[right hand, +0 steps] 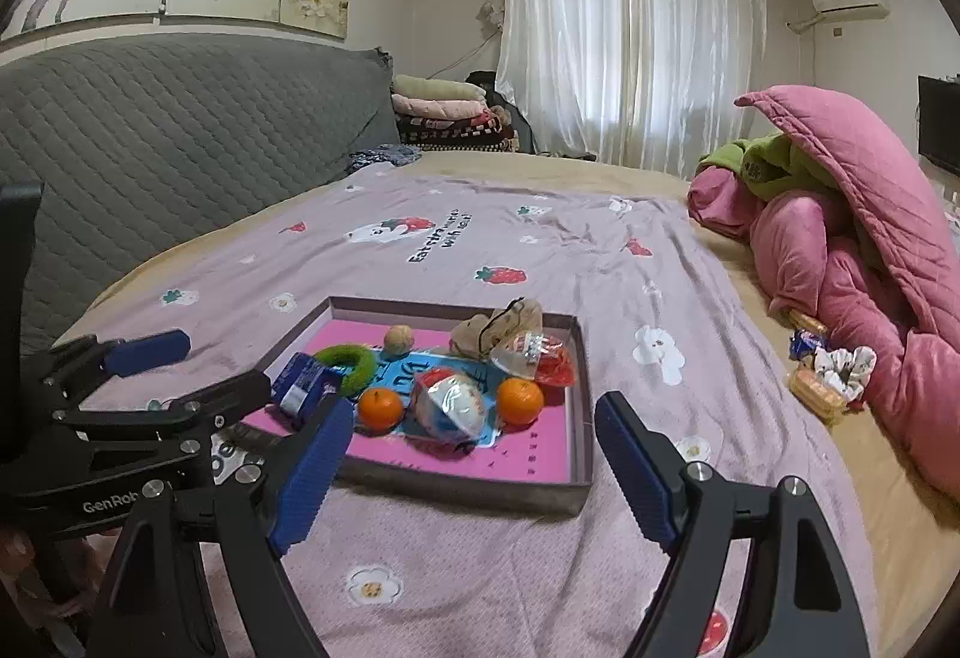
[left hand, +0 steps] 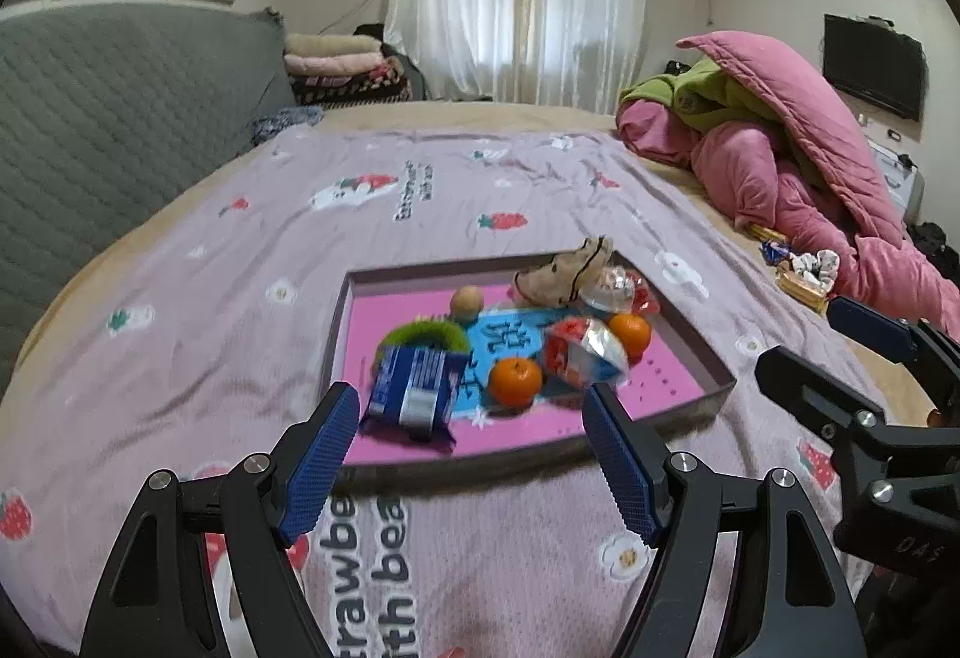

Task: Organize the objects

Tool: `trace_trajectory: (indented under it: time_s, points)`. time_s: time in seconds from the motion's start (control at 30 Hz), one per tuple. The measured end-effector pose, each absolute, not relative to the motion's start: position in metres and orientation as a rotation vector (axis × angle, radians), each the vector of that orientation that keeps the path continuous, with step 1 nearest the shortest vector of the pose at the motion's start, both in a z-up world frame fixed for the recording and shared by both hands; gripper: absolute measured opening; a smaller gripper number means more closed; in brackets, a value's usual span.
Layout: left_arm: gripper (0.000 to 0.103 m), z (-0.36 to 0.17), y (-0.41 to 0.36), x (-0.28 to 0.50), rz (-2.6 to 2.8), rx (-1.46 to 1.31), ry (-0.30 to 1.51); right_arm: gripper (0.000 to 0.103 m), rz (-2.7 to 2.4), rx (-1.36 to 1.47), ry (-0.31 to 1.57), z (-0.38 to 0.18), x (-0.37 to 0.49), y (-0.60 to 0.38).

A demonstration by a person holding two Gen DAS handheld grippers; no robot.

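Note:
A shallow box tray (left hand: 696, 343) (right hand: 581, 388) with a pink floor lies on the lilac bedspread. In it are two oranges (left hand: 513, 381) (right hand: 519, 400), a blue packet (left hand: 414, 388) (right hand: 300, 379), a green ring (left hand: 427, 332) (right hand: 351, 358), a small tan ball (left hand: 467, 302), a beige pouch (left hand: 564, 274) (right hand: 498, 328) and wrapped red-and-white snacks (left hand: 585, 355) (right hand: 450, 403). My left gripper (left hand: 468, 391) (right hand: 225, 361) hovers open just short of the tray's near edge, holding nothing. My right gripper (right hand: 474, 403) (left hand: 798, 335) is open too, with nothing between its fingers.
Loose snack packets and a scrunchie (right hand: 825, 376) (left hand: 801, 268) lie on the bed at the right, beside a heap of pink and green quilts (right hand: 840, 214). A grey quilted headboard (right hand: 180, 130) runs along the left. Folded blankets (right hand: 444, 109) are stacked at the back.

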State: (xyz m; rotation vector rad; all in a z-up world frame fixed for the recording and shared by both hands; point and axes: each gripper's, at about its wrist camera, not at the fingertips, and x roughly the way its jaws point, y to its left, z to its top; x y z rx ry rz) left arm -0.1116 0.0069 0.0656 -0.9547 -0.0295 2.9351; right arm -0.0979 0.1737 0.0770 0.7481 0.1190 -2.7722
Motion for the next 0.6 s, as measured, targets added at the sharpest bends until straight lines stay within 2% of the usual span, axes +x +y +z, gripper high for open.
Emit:
trace_trajectory:
  time_s: [0.6]
  points:
    - [0.078,0.027,0.001,-0.088,2.964,-1.102,-0.083,0.085,-2.752,0.806,0.103,0.042,-0.079,0.174]
